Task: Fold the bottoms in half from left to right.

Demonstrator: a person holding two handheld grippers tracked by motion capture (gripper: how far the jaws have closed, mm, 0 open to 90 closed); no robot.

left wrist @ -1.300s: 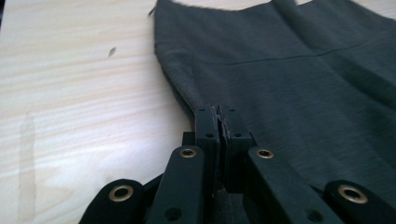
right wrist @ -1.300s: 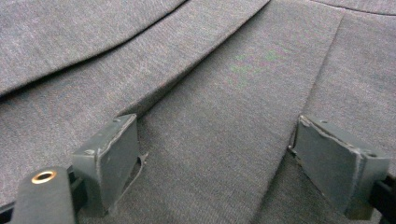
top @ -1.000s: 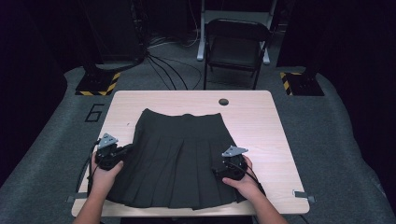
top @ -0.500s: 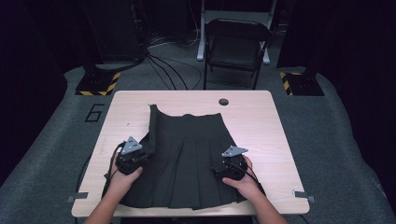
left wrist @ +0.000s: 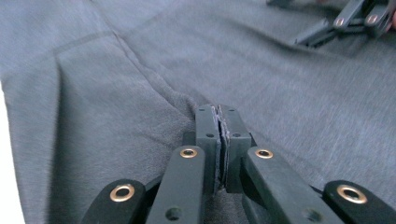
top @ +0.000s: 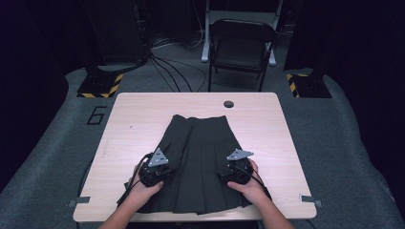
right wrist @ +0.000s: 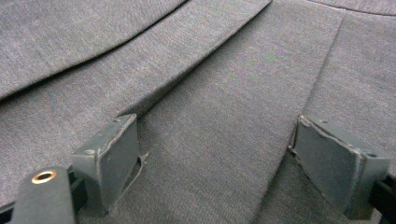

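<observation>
dark pleated skirt [top: 203, 160] lies at frame centre on the table [top: 133, 119]. left gripper [left wrist: 219, 122] clenched on a skirt fold; right gripper [right wrist: 215, 154] released, jaws resting spread on the cloth.

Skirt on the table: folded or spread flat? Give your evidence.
Partly folded: the skirt's left side lies doubled over its middle, pinched by the left gripper.

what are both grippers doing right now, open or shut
Left gripper: shut on a fold of the dark skirt.
Right gripper: open, jaws wide apart, resting on the skirt, gripping nothing.
</observation>
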